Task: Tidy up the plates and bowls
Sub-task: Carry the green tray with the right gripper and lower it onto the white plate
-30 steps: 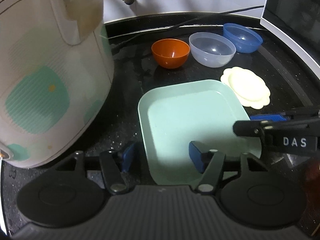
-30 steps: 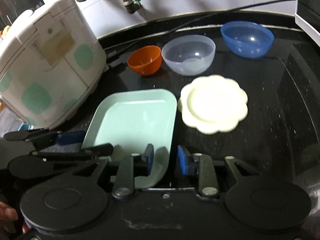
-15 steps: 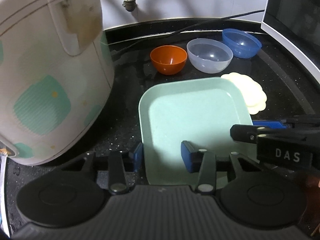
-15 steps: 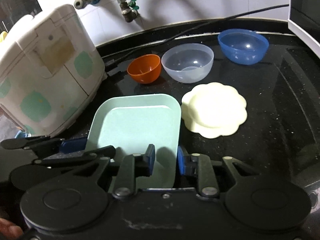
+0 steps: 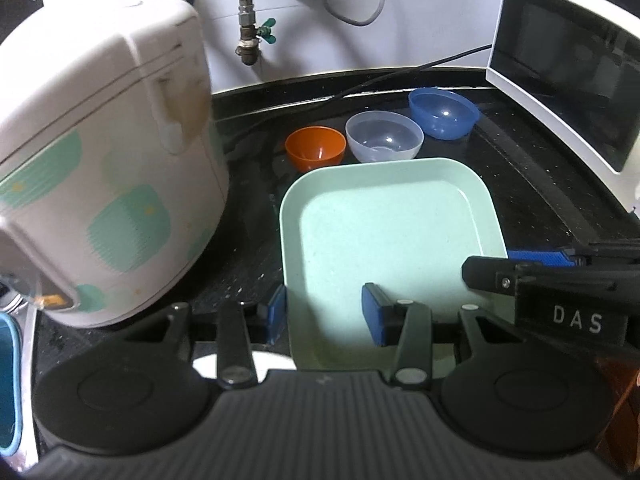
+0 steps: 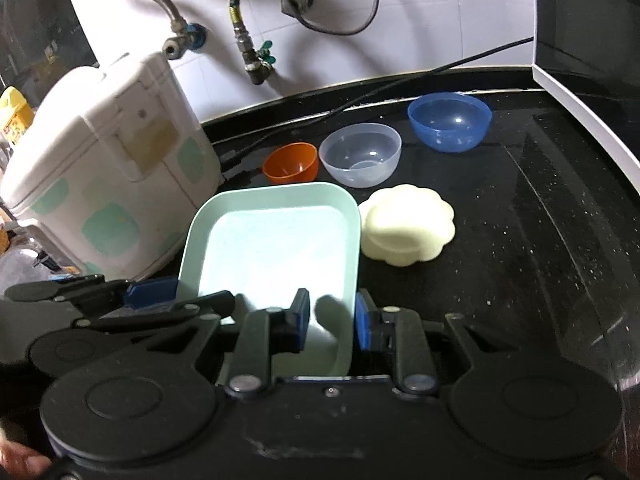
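Mint-green square plastic plate (image 6: pixel 276 240) has risen off the black table (image 6: pixel 520 248) since a second ago, your left gripper (image 5: pixel 324 314) straddling its left rim with jaws part-open and your right gripper (image 6: pixel 332 316) narrowed around its right rim, leaving open room right of the jaws beyond the cream scalloped plate (image 6: pixel 408 226).

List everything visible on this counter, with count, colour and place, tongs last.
Square plate: 1, mint green, front centre, tilted up.
Flower-shaped plate: 1, cream, right of the square plate.
Bowls: 3 in a back row; orange bowl, clear bowl, blue bowl.
Rice cooker: 1, white with green patches, left.
Microwave: 1, white, right.
Left tongs: straddling the square plate's left rim.
Right tongs: gripping its right rim.
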### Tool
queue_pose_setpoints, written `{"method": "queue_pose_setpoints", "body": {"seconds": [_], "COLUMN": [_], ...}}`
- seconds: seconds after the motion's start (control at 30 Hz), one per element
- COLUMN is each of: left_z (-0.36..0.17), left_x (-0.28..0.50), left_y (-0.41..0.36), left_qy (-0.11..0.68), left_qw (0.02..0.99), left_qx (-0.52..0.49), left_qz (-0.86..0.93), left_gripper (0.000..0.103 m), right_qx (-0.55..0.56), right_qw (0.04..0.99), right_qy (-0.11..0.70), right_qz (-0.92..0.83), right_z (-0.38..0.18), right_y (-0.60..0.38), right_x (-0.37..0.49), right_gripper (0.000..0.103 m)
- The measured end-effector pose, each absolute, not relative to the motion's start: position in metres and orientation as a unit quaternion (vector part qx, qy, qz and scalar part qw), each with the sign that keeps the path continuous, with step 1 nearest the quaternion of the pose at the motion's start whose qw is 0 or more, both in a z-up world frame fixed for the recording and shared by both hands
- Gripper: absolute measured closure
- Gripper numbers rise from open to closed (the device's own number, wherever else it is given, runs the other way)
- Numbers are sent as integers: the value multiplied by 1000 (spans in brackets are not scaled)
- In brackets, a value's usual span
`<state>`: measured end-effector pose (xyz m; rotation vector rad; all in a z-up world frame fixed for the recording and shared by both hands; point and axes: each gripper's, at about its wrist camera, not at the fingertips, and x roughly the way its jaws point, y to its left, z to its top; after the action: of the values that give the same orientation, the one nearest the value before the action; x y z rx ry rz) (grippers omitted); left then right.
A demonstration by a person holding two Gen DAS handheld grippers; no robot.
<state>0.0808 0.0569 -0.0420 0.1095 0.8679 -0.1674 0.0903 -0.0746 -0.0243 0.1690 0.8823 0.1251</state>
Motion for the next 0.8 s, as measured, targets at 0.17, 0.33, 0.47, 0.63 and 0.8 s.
{"method": "queue_pose_setpoints", "body": {"seconds": [0.17, 0.33, 0.47, 0.63, 0.8], "left_z": [-36, -33, -35, -40, -48], "left_x": [61, 40, 25, 9, -3], "left_y": [75, 98, 116, 134, 146], "left_qy": [417, 417, 421, 428, 438], "left_qw": [904, 904, 902, 898, 893], "left_qx": [53, 53, 52, 55, 57], "left_qz": [-82, -80, -80, -82, -87], "left_gripper": [62, 62, 63, 62, 62], "right_qx": [83, 81, 75, 68, 64], "right_qw": [899, 897, 895, 888, 878], "right_qy": [425, 428, 432, 446, 467], "right_qz": [64, 75, 82, 85, 88], "right_z": [-16, -11, -11, -17, -31], "right_y": [-58, -35, -15, 7, 21], "right_x": [72, 51, 36, 20, 0], "right_gripper": [79, 79, 79, 79, 79]}}
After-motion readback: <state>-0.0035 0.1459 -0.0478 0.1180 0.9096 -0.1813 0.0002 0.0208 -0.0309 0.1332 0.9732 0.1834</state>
